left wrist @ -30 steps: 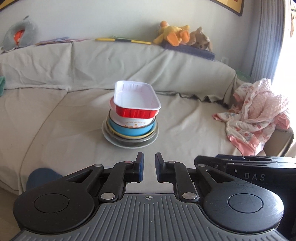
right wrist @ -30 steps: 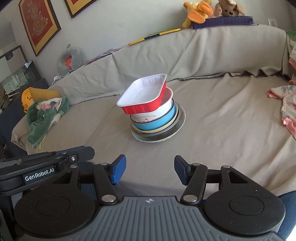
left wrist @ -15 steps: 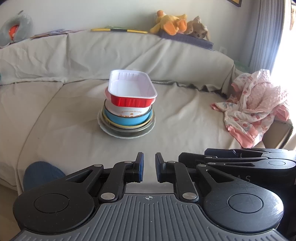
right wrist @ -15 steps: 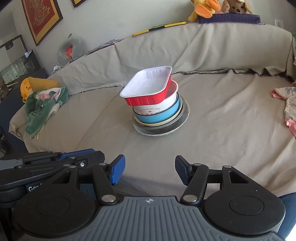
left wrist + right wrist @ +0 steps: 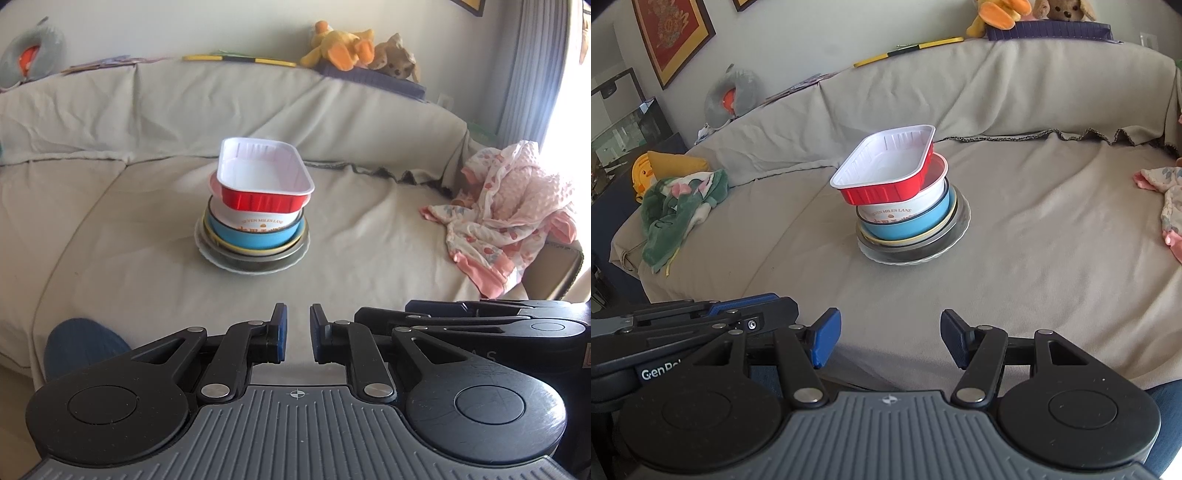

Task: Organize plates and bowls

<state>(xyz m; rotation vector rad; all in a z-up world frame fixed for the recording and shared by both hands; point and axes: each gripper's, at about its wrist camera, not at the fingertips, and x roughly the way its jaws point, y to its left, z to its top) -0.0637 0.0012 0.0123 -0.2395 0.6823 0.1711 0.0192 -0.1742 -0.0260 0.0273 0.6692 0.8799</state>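
Note:
A stack of dishes stands on the covered sofa seat. On top is a red tray with a white inside [image 5: 264, 177] [image 5: 886, 171], tilted. Under it are a white bowl with print [image 5: 258, 219] [image 5: 905, 208], a blue bowl [image 5: 255, 238] [image 5: 908, 225] and a clear plate [image 5: 255, 264] [image 5: 916, 254] at the bottom. My left gripper [image 5: 295, 334] is nearly shut and empty, near the seat's front edge. My right gripper [image 5: 886, 339] is open and empty, also well short of the stack.
A pink garment [image 5: 506, 206] lies on the right of the seat. A green cloth [image 5: 679, 206] and a yellow toy [image 5: 646, 173] lie at the left. Plush toys [image 5: 354, 46] sit on the sofa back. The right gripper's body [image 5: 498, 332] is beside my left one.
Both views have shifted slightly as the grippers drifted back from the stack. The stack has not moved and neither gripper's opening has changed.

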